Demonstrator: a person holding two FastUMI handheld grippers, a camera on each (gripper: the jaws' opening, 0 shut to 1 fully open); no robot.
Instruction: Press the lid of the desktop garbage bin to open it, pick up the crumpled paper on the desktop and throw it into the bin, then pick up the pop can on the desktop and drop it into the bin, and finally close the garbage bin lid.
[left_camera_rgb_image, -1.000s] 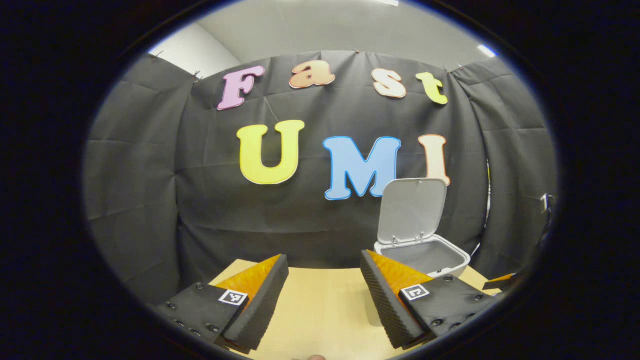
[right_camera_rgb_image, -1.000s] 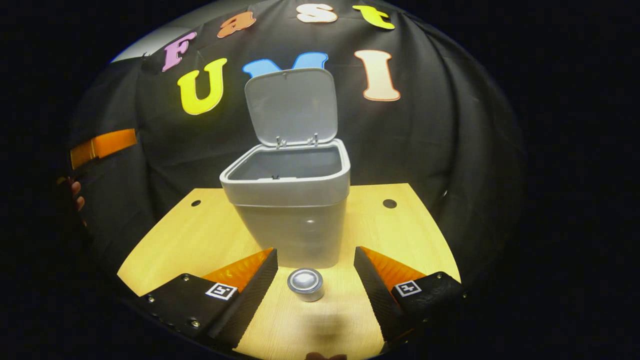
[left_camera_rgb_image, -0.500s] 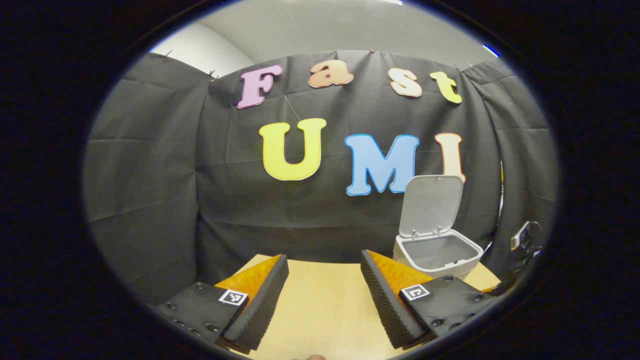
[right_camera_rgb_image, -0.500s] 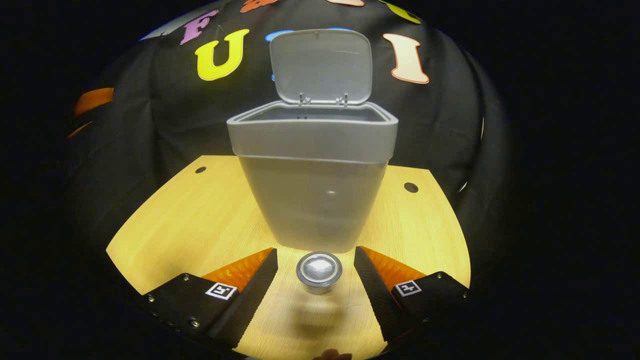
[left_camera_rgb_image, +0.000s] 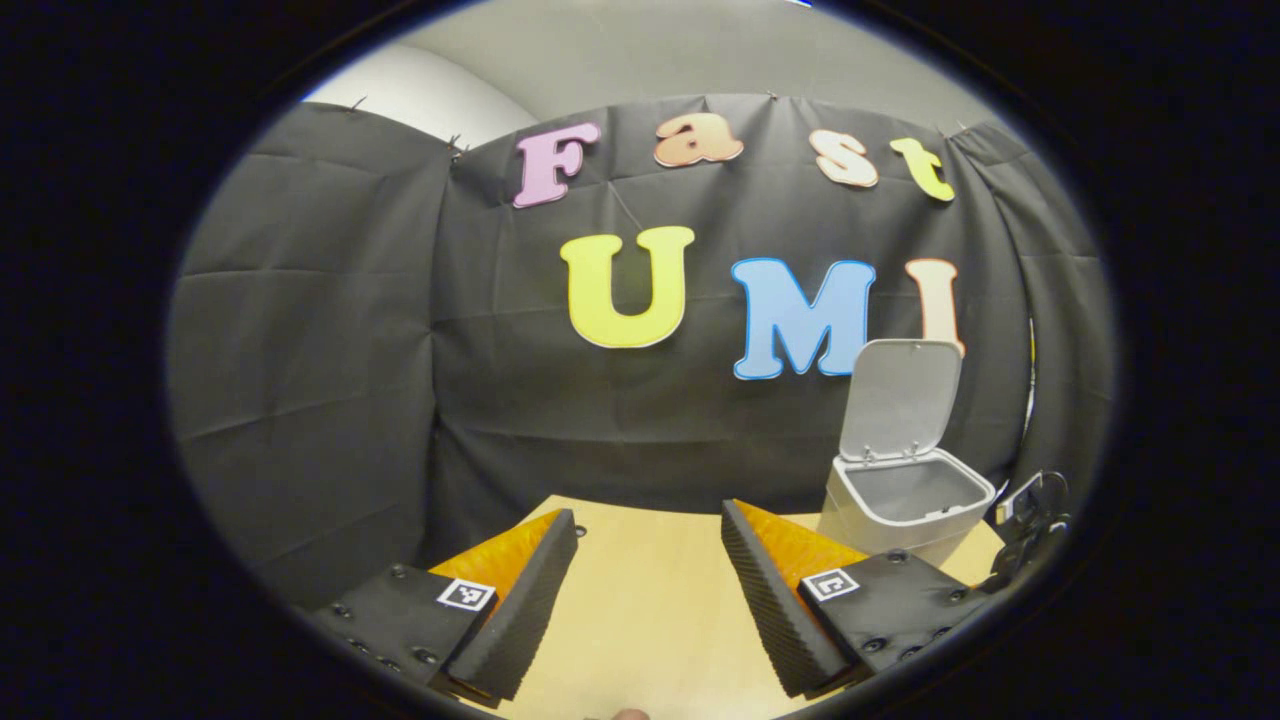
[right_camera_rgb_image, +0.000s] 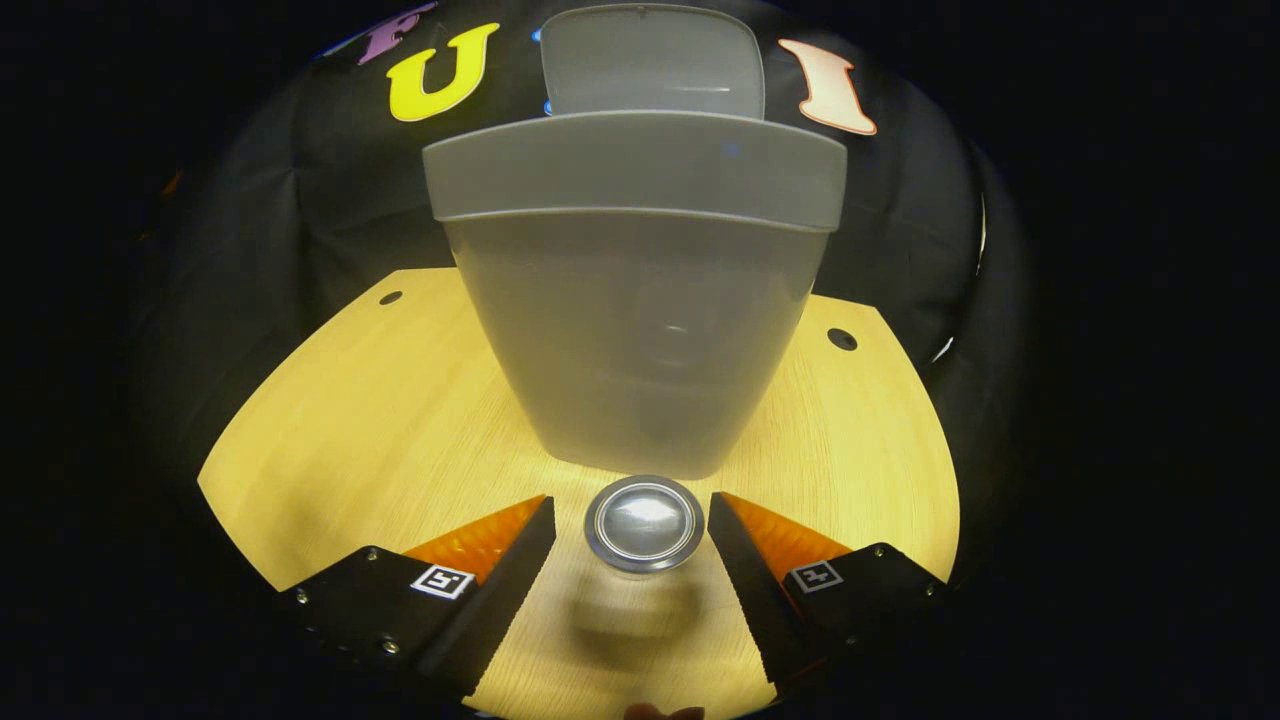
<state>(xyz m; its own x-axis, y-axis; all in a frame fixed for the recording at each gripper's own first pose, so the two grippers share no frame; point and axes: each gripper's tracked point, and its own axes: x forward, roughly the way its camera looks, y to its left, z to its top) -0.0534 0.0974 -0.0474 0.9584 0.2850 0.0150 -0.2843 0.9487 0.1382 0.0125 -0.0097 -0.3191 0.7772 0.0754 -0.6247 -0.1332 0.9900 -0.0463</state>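
In the right gripper view the grey garbage bin looms close, its lid standing up at the back. A silver pop can stands on the desk right in front of the bin, seen from its top. My right gripper is open, and the can sits between its two fingertips without either touching it. In the left gripper view my left gripper is open and holds nothing, raised above the desk, while the bin stands at the far right with its lid up.
The wooden desk has two small dark holes near its back corners. Black cloth closes the booth behind and at the sides. A dark device shows at the right rim of the left gripper view.
My right gripper has dropped and moved forward, so the can now lies between its fingertips and the bin looms larger. The left gripper view has swung left, sliding the bin toward its right edge.
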